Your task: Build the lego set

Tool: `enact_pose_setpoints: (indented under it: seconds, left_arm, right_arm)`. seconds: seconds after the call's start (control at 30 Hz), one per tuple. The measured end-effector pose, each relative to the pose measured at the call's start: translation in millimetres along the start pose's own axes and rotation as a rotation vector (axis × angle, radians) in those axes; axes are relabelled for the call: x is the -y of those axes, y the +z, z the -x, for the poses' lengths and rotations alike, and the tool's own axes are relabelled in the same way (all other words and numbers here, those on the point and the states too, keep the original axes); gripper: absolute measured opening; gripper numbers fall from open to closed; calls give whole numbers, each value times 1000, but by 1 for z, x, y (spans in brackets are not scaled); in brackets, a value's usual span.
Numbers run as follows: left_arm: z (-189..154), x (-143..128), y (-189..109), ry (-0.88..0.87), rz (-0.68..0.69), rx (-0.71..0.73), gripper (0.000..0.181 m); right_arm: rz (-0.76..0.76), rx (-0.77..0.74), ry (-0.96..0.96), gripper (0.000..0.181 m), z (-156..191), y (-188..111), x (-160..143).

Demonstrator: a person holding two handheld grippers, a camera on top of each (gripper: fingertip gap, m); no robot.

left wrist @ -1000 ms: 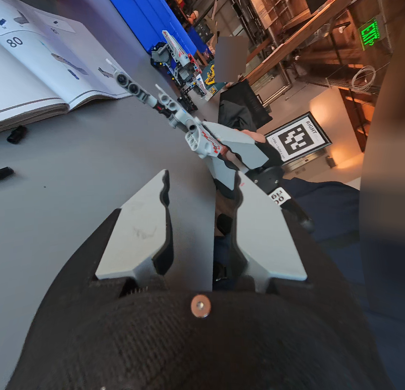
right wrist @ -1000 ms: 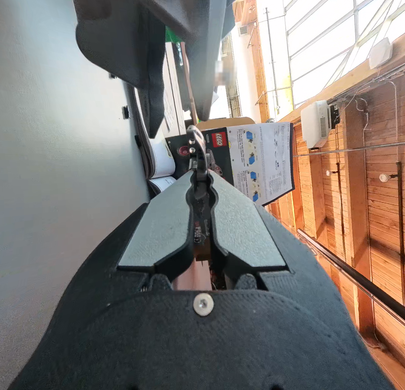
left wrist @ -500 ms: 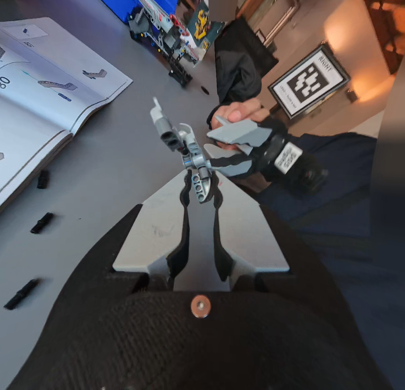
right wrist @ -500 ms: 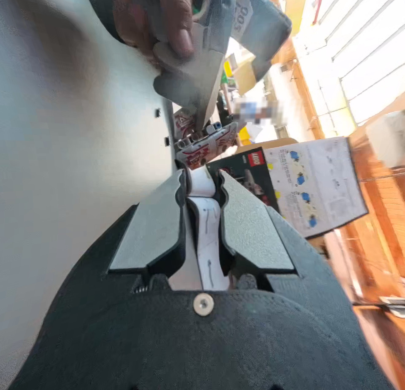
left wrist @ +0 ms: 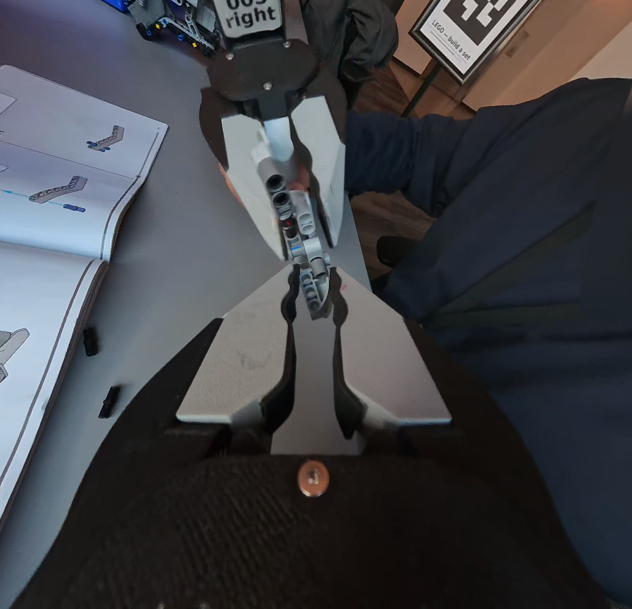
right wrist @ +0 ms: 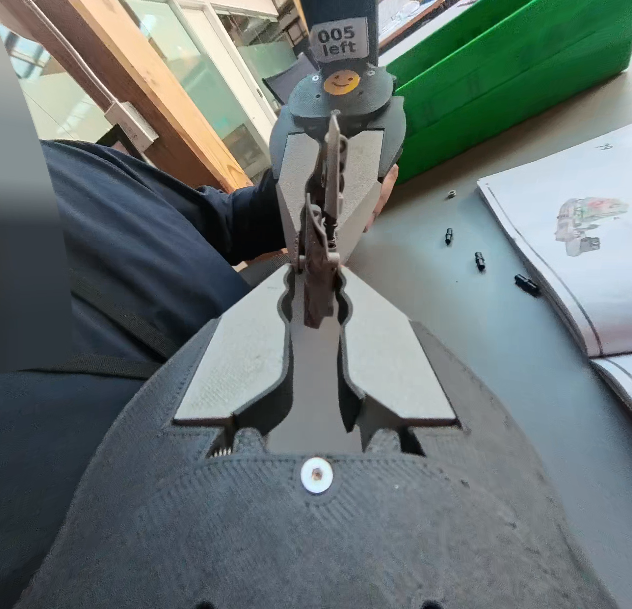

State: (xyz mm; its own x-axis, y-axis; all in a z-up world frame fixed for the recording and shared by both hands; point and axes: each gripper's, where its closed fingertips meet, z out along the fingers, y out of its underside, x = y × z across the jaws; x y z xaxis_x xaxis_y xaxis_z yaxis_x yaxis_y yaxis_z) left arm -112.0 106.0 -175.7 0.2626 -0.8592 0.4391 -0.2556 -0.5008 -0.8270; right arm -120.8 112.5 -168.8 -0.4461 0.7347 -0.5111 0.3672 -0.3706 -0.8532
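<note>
Left wrist view: both matte grey hand-held grippers [left wrist: 313, 278] pinch holed lego beam assembly [left wrist: 297, 223].

Both grippers have black ribbed printed bodies, flat grey wedge fingers [left wrist: 246, 360] with wavy black inner edges, one silver screw [right wrist: 316, 475]; the person wears dark navy sleeves [left wrist: 444, 154].

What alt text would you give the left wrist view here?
The left gripper and the right gripper meet tip to tip above a grey table, both gripping one grey Lego Technic assembly. An open instruction booklet and two loose black pins lie to the left.
</note>
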Motion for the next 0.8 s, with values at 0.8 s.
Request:
enact_pose_setpoints:
  seconds: [0.8]
  left_arm:
    - [12, -1, -20, -264, -263, -47, 14]
  right_arm:
    - [-120, 39, 108, 11, -14, -5, 9]
